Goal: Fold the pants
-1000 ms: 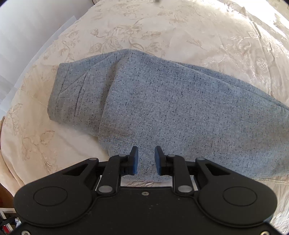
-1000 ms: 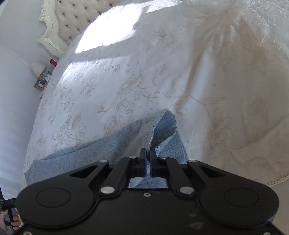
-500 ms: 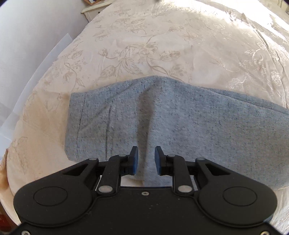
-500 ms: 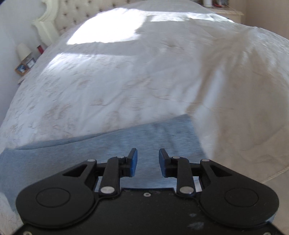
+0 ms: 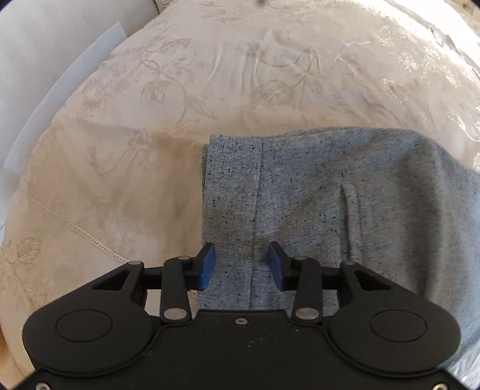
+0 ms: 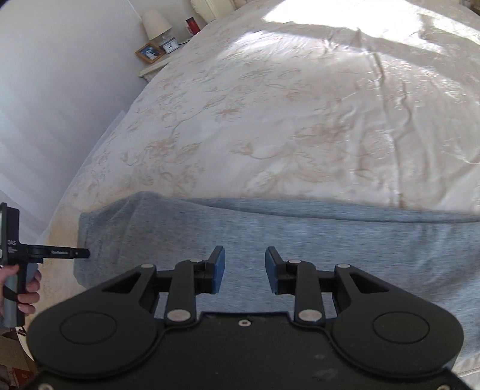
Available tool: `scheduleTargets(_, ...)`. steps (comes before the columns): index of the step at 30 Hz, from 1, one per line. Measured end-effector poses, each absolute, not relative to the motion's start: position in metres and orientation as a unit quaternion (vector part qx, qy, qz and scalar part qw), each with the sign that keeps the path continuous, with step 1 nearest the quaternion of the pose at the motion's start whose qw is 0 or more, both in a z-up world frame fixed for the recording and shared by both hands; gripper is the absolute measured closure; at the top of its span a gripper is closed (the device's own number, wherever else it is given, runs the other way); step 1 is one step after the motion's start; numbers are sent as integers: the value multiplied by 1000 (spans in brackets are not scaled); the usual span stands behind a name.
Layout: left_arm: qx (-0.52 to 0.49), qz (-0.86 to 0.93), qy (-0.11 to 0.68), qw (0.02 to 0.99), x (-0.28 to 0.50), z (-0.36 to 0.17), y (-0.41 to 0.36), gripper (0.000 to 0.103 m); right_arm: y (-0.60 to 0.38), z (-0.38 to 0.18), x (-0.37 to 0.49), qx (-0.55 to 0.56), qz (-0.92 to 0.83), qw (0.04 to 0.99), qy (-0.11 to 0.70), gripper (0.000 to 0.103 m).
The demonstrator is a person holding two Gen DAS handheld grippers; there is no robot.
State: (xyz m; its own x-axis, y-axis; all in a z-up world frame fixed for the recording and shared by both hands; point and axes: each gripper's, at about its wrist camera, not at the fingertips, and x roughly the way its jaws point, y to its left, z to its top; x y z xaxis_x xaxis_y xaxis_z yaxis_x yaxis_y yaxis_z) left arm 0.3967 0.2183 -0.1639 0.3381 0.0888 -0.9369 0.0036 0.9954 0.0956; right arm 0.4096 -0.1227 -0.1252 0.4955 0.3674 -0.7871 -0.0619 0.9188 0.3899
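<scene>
The grey-blue speckled pants [image 5: 345, 195] lie flat on the cream floral bedspread [image 5: 210, 75]. In the left wrist view their left end with a stitched band sits just under my left gripper [image 5: 241, 267], which is open and empty above that end. In the right wrist view the pants [image 6: 270, 228] stretch as a long folded band across the bed. My right gripper [image 6: 244, 268] is open and empty above their middle. The left gripper [image 6: 75, 253] also shows there, at the pants' left end, held by a hand.
The bedspread [image 6: 300, 105] reaches far ahead with sunlit wrinkles. A nightstand with a lamp [image 6: 154, 24], a picture frame [image 6: 149, 52] and a clock stands at the back left by the white wall. The bed's left edge drops away near the pants' left end.
My right gripper let go of the pants' edge and opened, and the cloth now lies flat. My left gripper moved left to the pants' end and opened wider.
</scene>
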Motion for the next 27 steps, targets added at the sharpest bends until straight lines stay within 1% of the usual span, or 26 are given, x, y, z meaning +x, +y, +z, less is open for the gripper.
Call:
scheduleTargets(4, 56, 22, 568, 821, 402, -183, 224, 24, -86, -131, 416, 160, 132, 840, 502, 71)
scheduleTargets(5, 56, 22, 564, 823, 402, -186, 226, 21, -80, -132, 418, 160, 133, 837, 507, 71)
scheduleTargets(7, 50, 24, 558, 828, 400, -191, 229, 11, -71, -134, 423, 156, 134, 833, 513, 71)
scheduleTargets(8, 41, 25, 558, 829, 400, -194, 233, 9, -66, -135, 425, 154, 135, 832, 516, 71)
scheduleTargets(10, 7, 29, 565, 825, 401, -201, 242, 0, -63, -135, 432, 155, 136, 829, 520, 70)
scheduleTargets(12, -65, 34, 583, 809, 405, -211, 257, 0, -63, -137, 438, 158, 136, 827, 522, 70)
scheduleTargets(13, -102, 34, 590, 800, 407, -214, 264, 2, -62, -137, 439, 159, 136, 826, 523, 70)
scheduleTargets(14, -122, 32, 588, 799, 408, -214, 268, 6, -58, -140, 444, 158, 135, 826, 524, 70)
scheduleTargets(16, -123, 7, 575, 809, 407, -202, 264, 55, -57, -142, 447, 157, 134, 825, 526, 69)
scheduleTargets(18, -76, 1, 569, 819, 409, -181, 252, 68, -56, -144, 451, 155, 134, 824, 528, 69)
scheduleTargets(20, -21, 0, 550, 835, 415, -163, 243, 71, -55, -146, 456, 150, 135, 826, 527, 69)
scheduleTargets(21, -10, 0, 546, 838, 420, -158, 243, 72, -55, -147, 460, 144, 136, 827, 527, 69)
scheduleTargets(24, -20, -17, 560, 828, 443, -153, 261, 72, -54, -147, 472, 126, 137, 832, 522, 69)
scheduleTargets(27, 3, -35, 573, 819, 450, -157, 263, 72, -52, -152, 488, 120, 140, 832, 524, 69)
